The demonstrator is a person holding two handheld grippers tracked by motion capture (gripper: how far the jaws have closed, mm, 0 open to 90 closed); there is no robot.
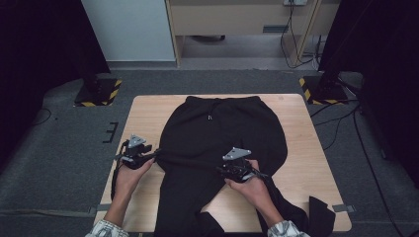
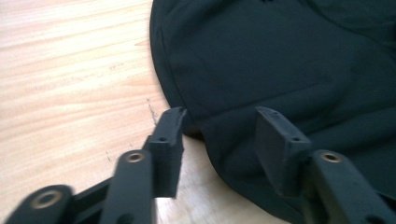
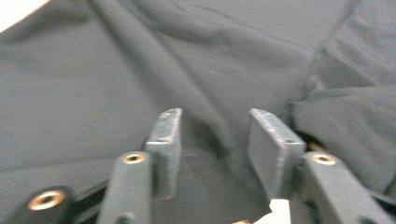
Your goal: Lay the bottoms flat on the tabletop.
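While both sets of fingers stand apart, nothing clamped, black trousers [image 1: 217, 143] lie flat on the surface [image 1: 148, 118]. Left gripper [image 2: 219, 119]: hem edge between fingers. Right gripper [image 3: 215, 121]: over a fold, probably the crotch seam. Bite cloth fully before lifting.

Grey carpet floor [image 1: 64, 148], wooden cabinet [image 1: 237, 19] beyond.

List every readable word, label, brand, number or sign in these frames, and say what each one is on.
None can be read. The black trousers show no logo or tag, only a small pale drawstring tip. The wooden table is unmarked. The yellow-and-black hazard stripes on the stand bases carry no writing. The left gripper and right gripper bear no lettering.
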